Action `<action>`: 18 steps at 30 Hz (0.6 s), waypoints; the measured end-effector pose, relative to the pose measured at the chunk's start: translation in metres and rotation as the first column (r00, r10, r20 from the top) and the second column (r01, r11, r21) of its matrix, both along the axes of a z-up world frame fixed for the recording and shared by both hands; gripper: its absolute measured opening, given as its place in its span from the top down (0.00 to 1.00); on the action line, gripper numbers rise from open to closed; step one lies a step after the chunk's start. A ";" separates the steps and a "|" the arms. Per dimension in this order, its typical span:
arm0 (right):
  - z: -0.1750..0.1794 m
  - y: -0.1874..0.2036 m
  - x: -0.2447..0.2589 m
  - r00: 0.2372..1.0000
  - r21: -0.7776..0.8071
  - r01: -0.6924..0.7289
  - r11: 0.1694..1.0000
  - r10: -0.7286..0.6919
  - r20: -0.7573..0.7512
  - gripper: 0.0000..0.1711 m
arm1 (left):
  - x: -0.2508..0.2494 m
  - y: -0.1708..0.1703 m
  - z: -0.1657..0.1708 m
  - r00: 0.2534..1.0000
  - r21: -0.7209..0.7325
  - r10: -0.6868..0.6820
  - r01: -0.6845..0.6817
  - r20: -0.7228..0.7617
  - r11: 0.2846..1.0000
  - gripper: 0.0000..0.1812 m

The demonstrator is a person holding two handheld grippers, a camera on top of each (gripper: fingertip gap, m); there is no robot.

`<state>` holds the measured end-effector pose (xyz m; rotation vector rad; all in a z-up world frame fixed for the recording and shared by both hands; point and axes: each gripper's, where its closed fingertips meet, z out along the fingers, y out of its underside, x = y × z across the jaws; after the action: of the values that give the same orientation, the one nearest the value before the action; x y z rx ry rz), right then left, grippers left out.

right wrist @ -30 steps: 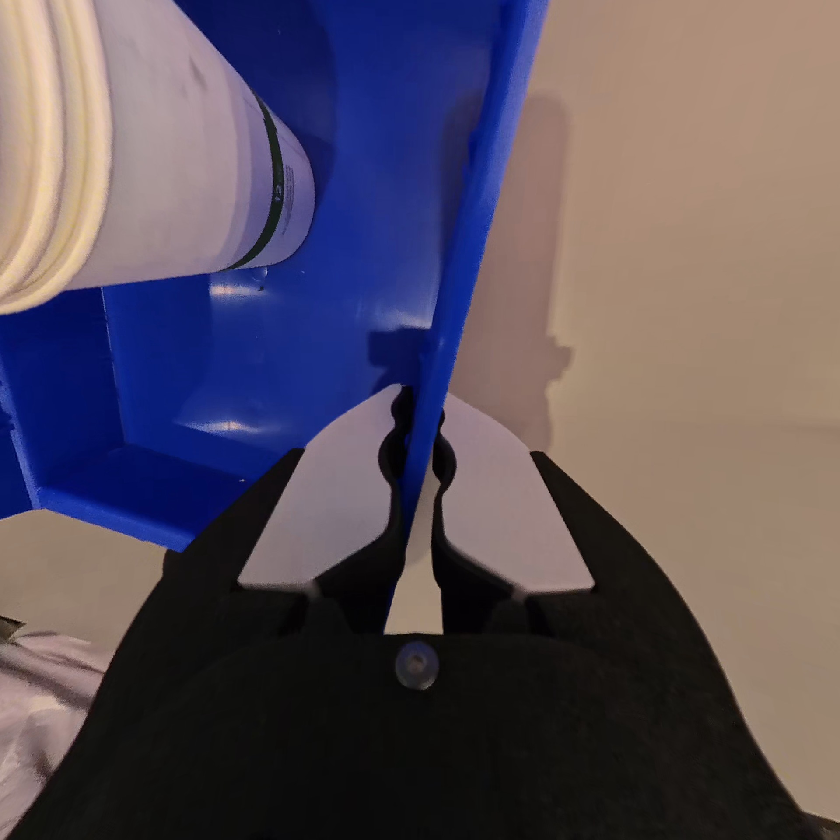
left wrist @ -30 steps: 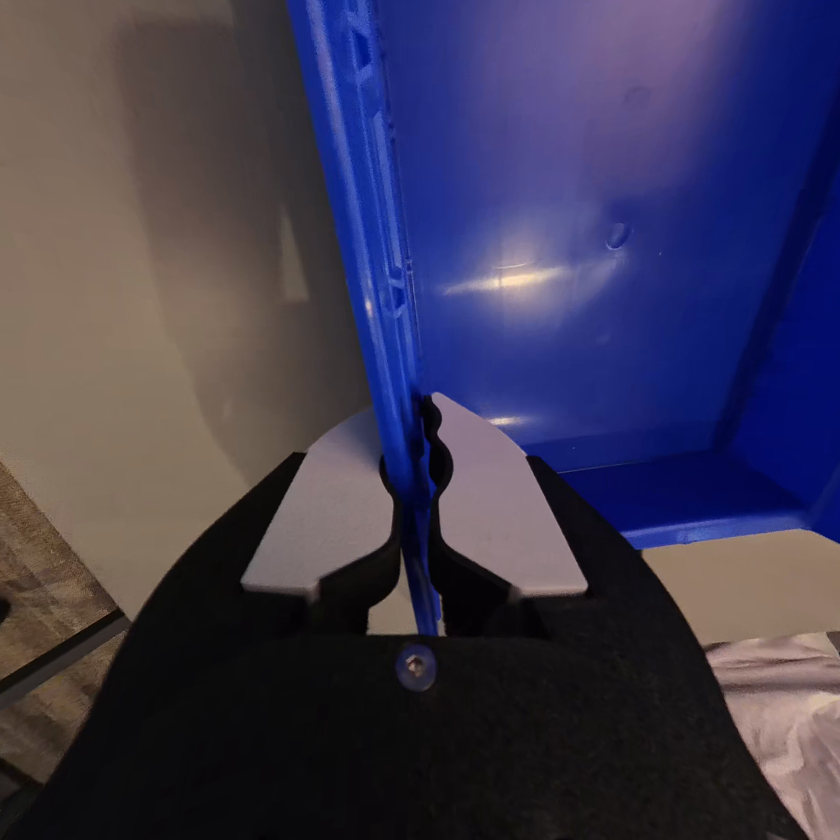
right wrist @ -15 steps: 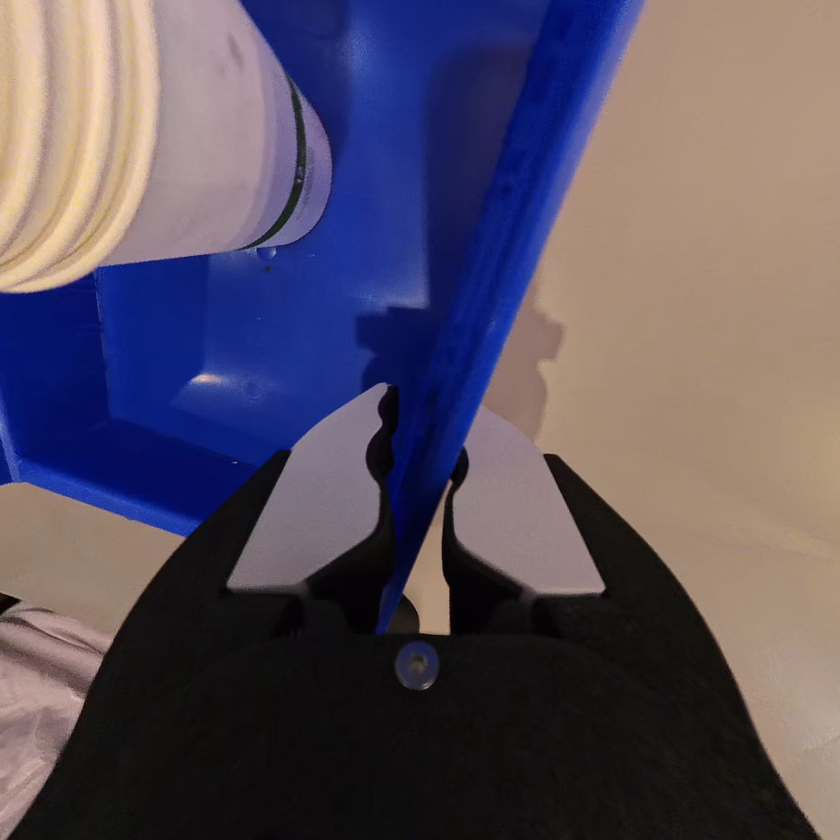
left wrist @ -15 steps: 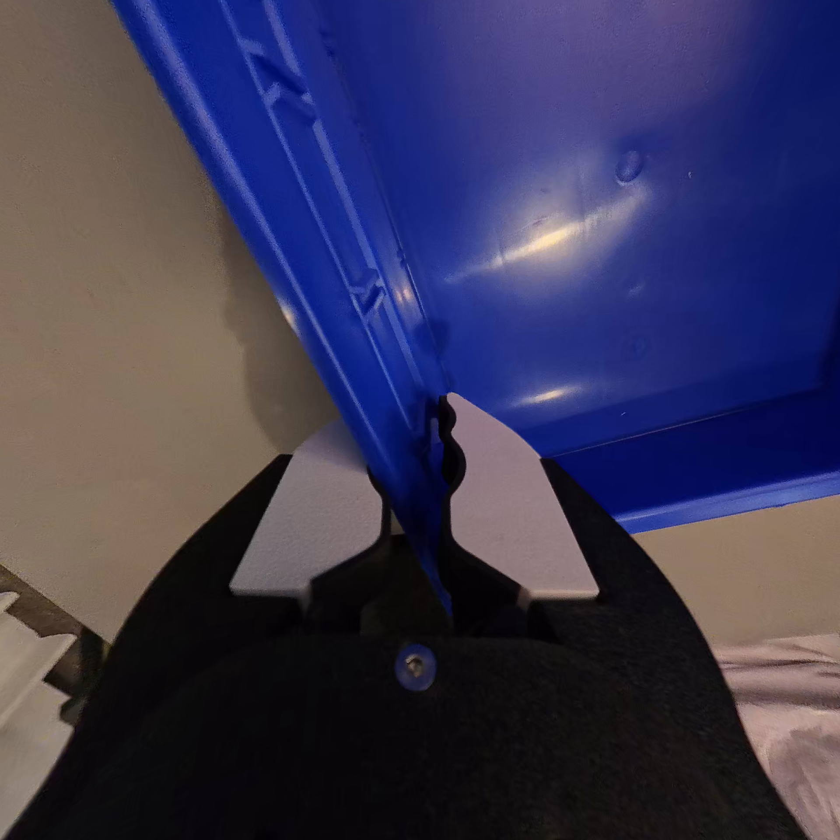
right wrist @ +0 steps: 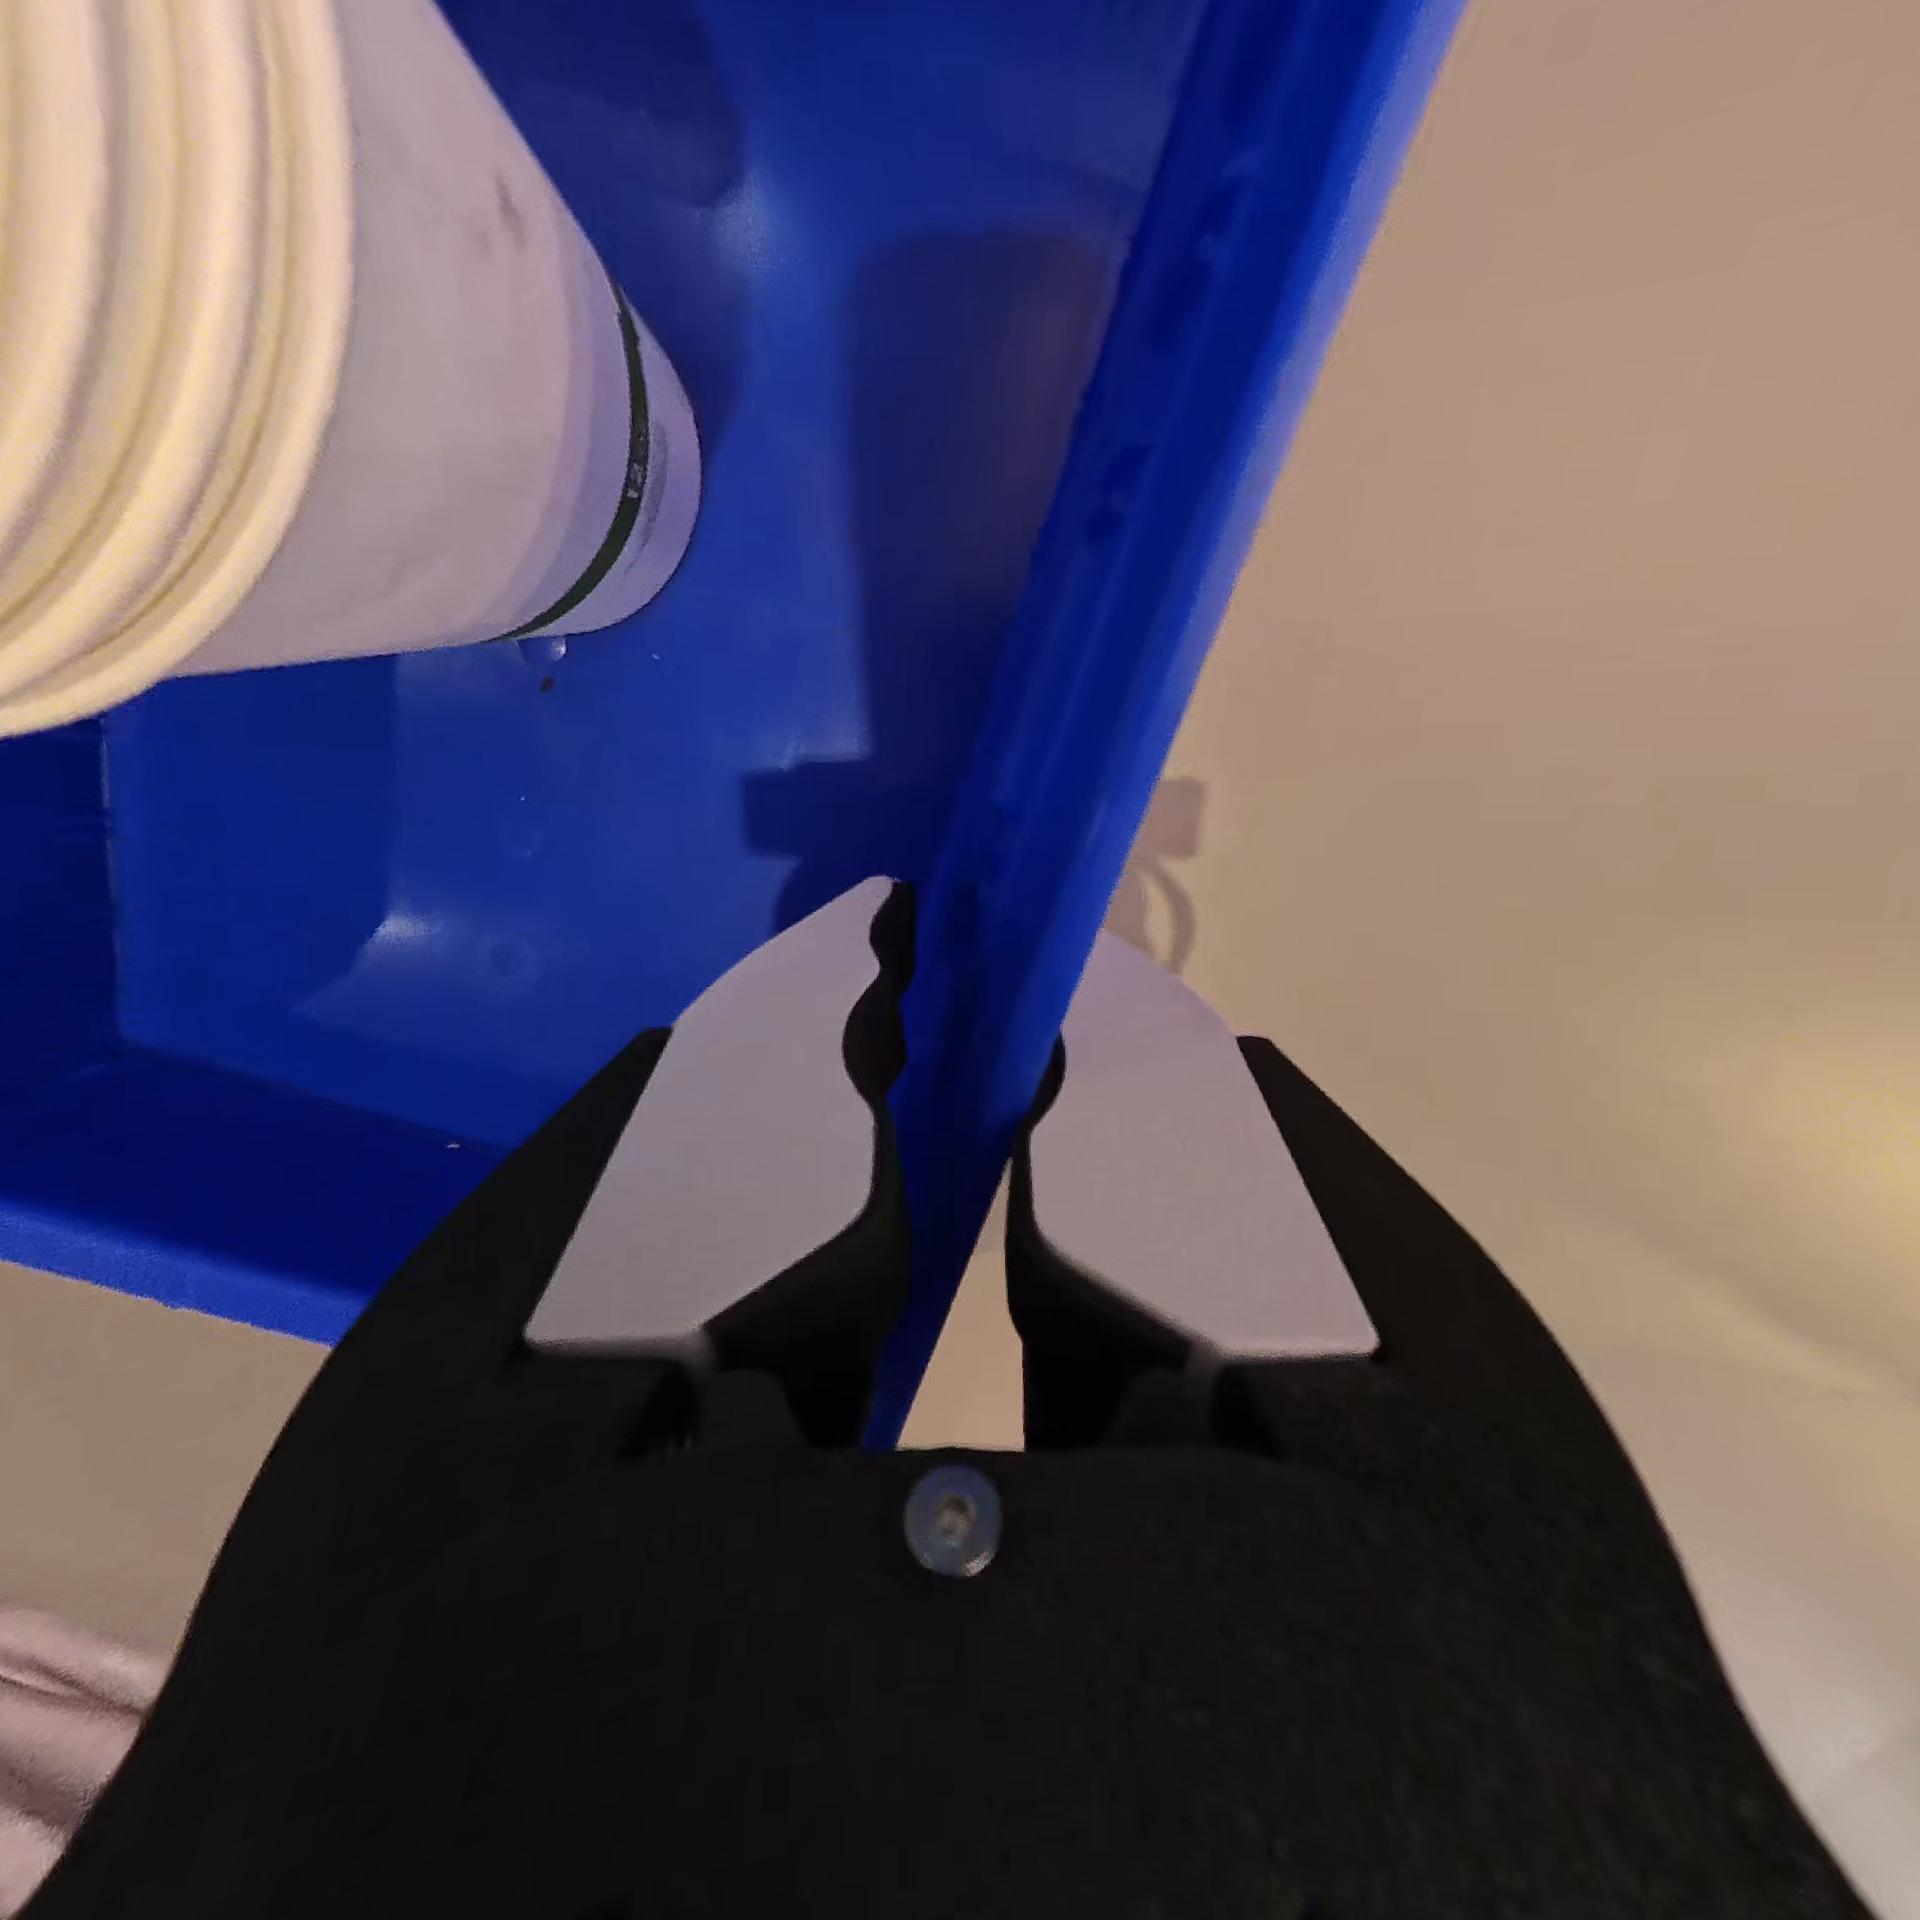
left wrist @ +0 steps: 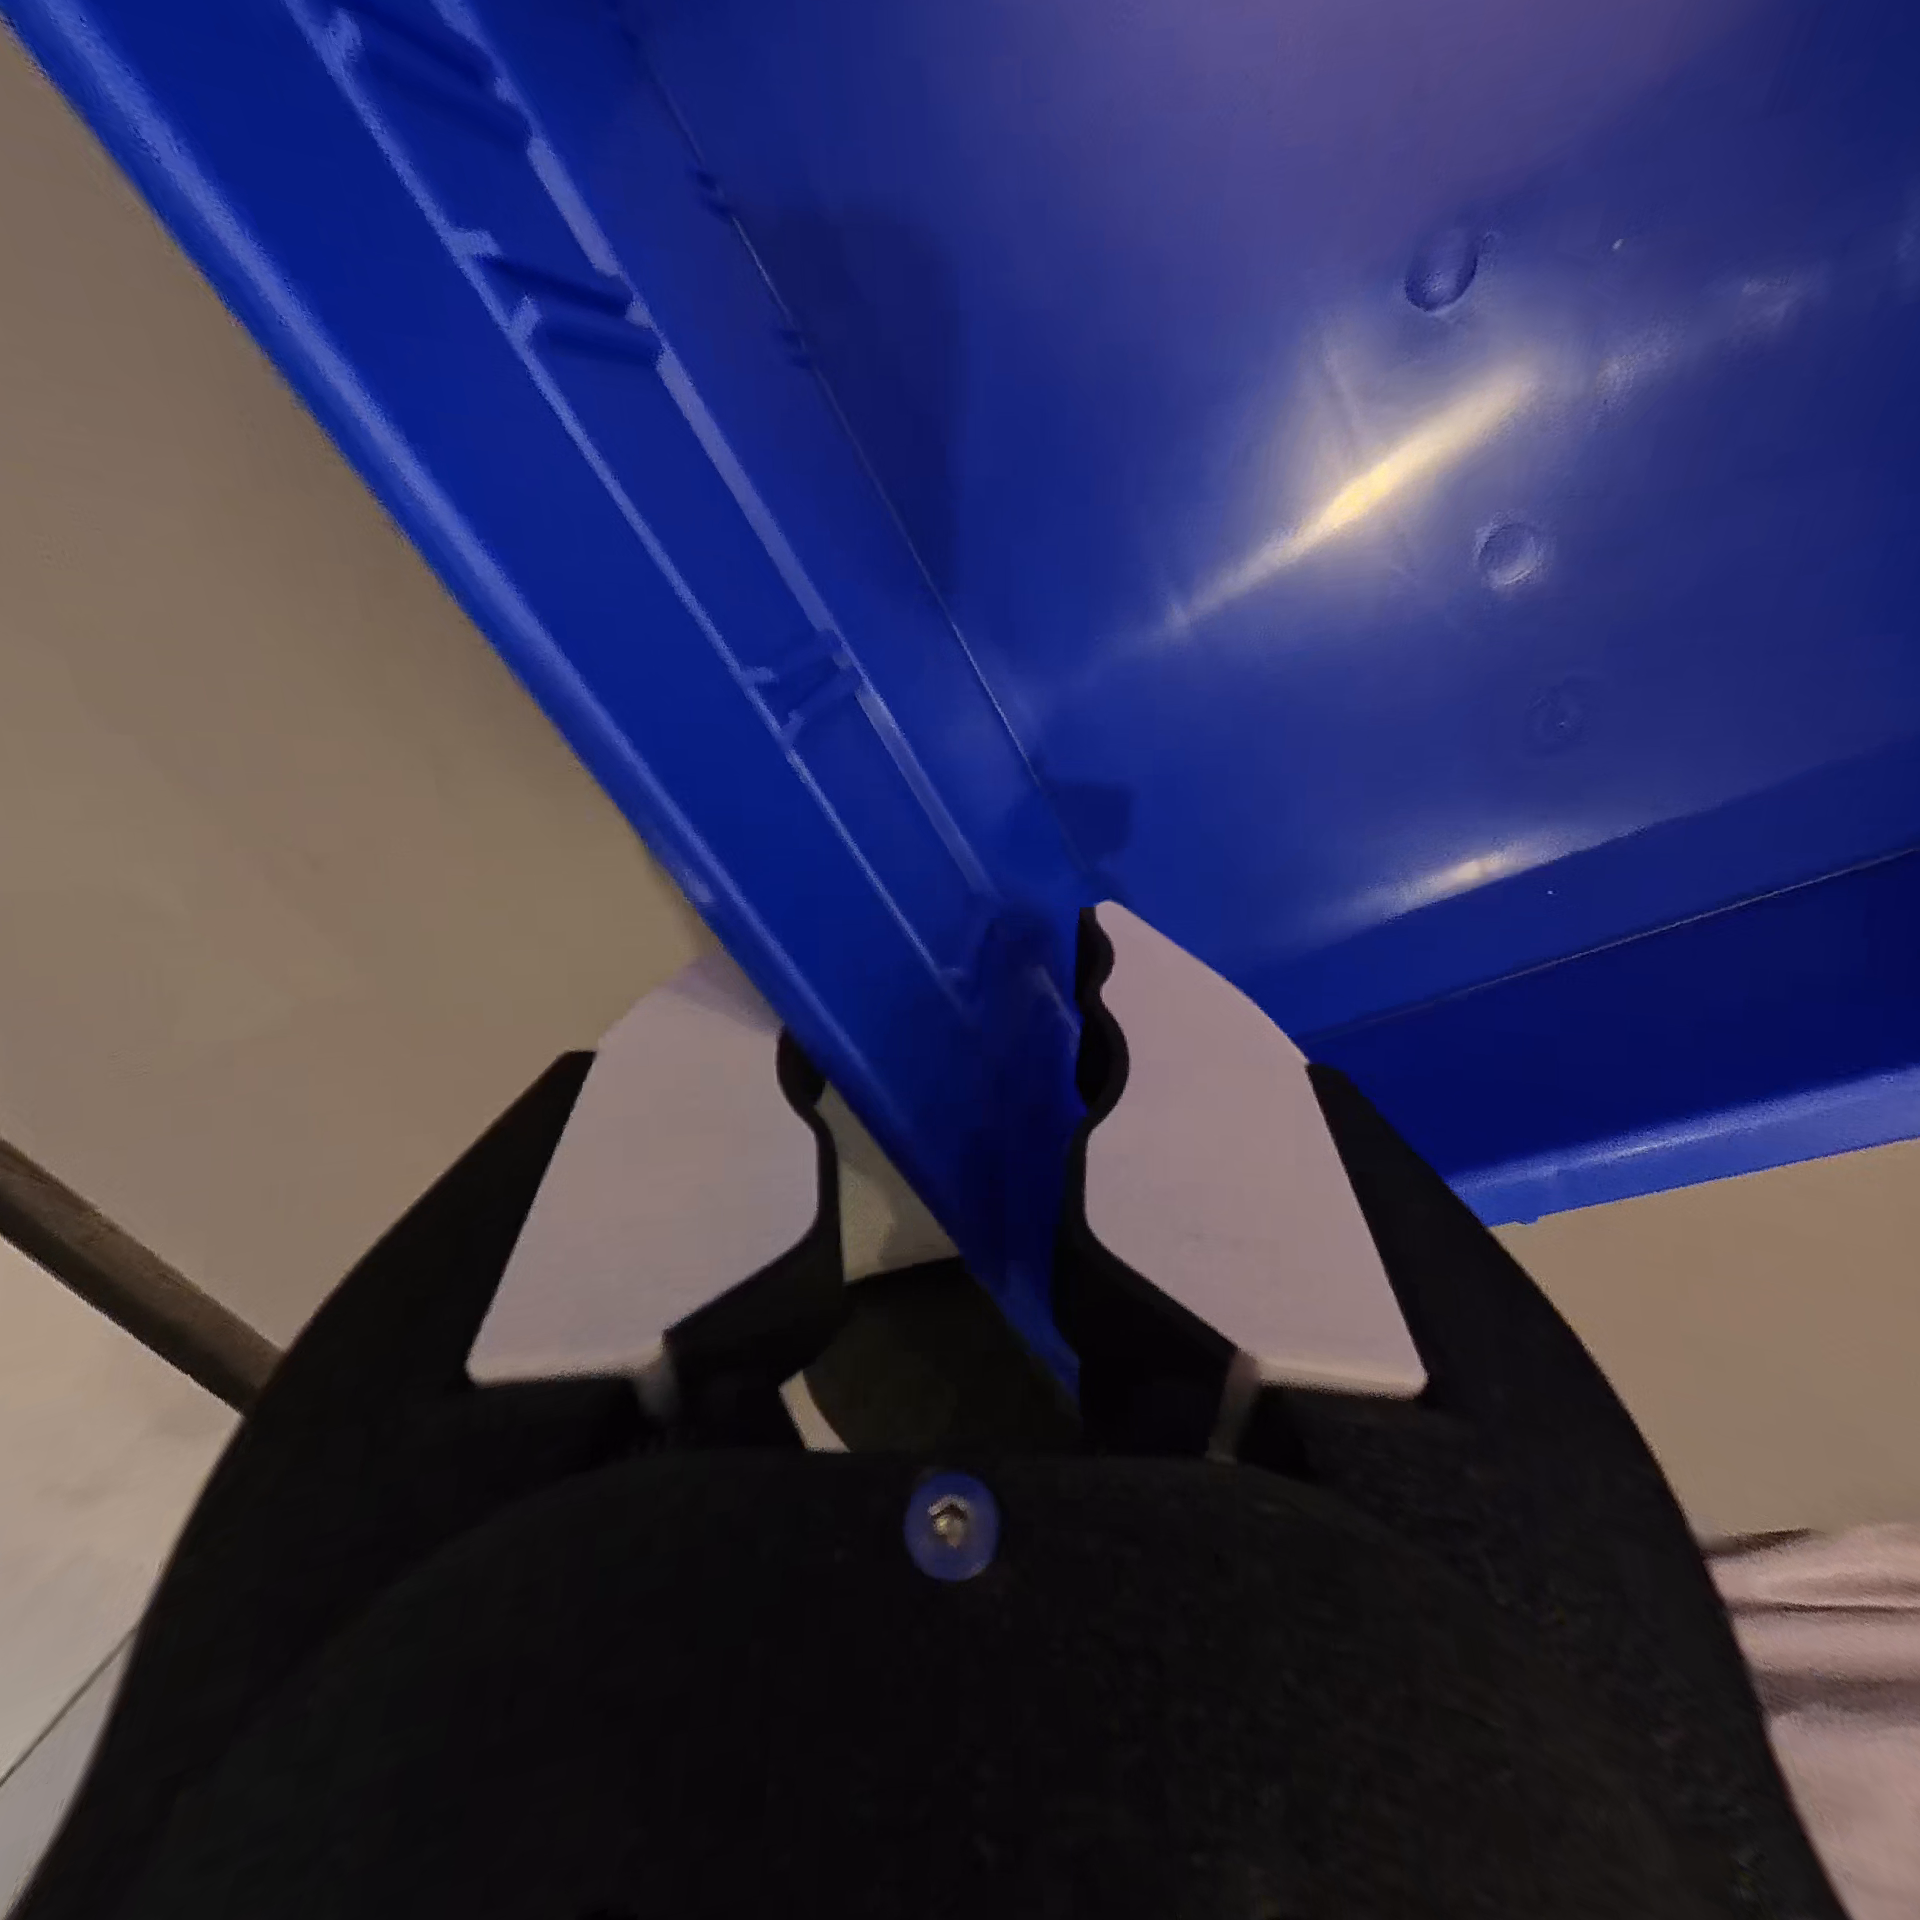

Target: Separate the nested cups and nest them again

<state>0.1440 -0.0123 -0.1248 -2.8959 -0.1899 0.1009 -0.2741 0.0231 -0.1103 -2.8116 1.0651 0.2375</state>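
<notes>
Nested cups (right wrist: 312,343): a stack of white paper cups with cream rolled rims, lying on its side inside the blue bin, seen at the upper left of the right wrist view; a dark green band runs around the base end. The stack is touched by neither gripper.

Blue bin (right wrist: 852,436): a glossy plastic container, tilted in both views, its floor and ribbed side walls shown.

Right gripper (right wrist: 977,997): clamped on the bin's side wall, one finger inside the bin and one outside.

Left gripper (left wrist: 935,997): clamped likewise on the opposite ribbed wall (left wrist: 644,582).

Beige surface (right wrist: 1558,727): seen behind and below the bin.

Pale crumpled cloth (left wrist: 1829,1621): seen at the lower right of the left wrist view.
</notes>
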 end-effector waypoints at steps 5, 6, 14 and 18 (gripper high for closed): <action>0.000 0.007 0.001 0.999 0.025 -0.014 1.000 0.013 0.029 0.85 | -0.012 0.014 0.044 0.998 0.224 -0.003 0.015 -0.058 0.974 0.53; 0.002 0.010 -0.001 1.000 0.045 -0.008 0.999 0.007 0.018 0.85 | -0.013 0.016 0.054 0.997 0.277 -0.005 0.024 -0.071 0.961 0.53; -0.004 0.020 0.002 0.997 0.007 0.047 0.999 -0.047 -0.053 0.94 | -0.032 0.021 0.094 0.944 0.484 -0.001 0.170 -0.329 0.859 0.62; -0.005 0.017 -0.002 0.990 -0.048 0.074 0.996 -0.080 -0.118 0.94 | -0.032 0.017 0.091 0.943 0.456 -0.010 0.170 -0.332 0.873 0.62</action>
<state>0.1424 0.0051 -0.1300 -2.9250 -0.0548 0.2684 -0.3064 0.0398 -0.0193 -2.3111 1.0173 0.8493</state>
